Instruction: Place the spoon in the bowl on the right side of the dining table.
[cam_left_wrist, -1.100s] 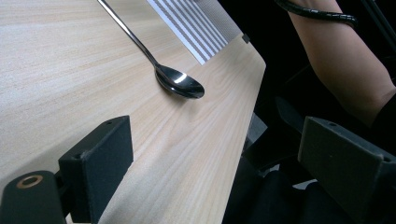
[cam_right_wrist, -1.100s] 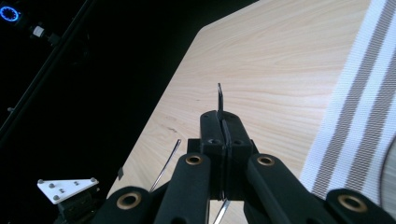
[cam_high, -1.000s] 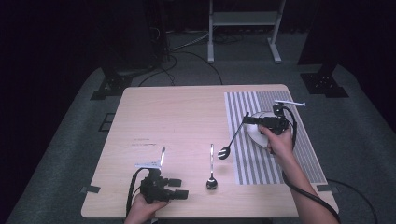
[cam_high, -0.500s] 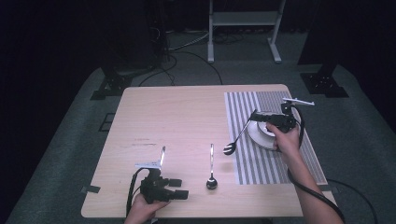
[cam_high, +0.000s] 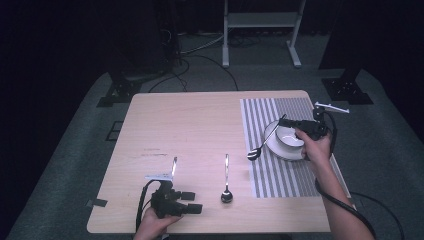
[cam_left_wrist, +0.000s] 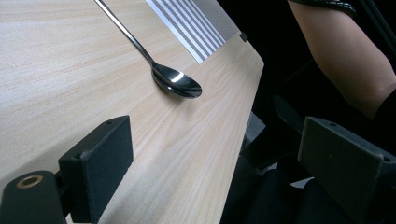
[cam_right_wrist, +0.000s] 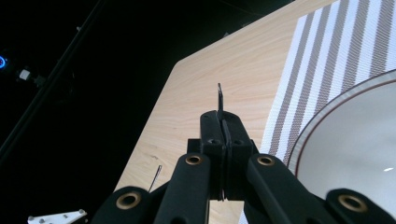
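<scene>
My right gripper (cam_high: 283, 120) hovers above the white plate (cam_high: 274, 146) on the striped placemat (cam_high: 280, 177). It is shut on the thin handle of a fork (cam_high: 261, 146), whose head hangs down to the left over the mat's edge. In the right gripper view the jaws (cam_right_wrist: 222, 120) pinch that handle (cam_right_wrist: 219, 95), with the plate (cam_right_wrist: 355, 144) to the right. My left gripper (cam_high: 196, 202) rests at the table's near edge, open and holding nothing; its jaws (cam_left_wrist: 215, 154) stand wide apart. A spoon (cam_high: 226, 192) (cam_left_wrist: 175, 81) lies just beyond them.
A thin knife-like utensil (cam_high: 174, 165) lies on the bare wood beside the left gripper's grey plate. The placemat (cam_right_wrist: 327, 46) covers the table's right side. A metal stand (cam_high: 260, 20) and cables sit on the floor beyond the table (cam_high: 190, 120).
My right gripper has moved to the right with the fork, from the mat's left edge to above the plate. The left gripper has stayed put.
</scene>
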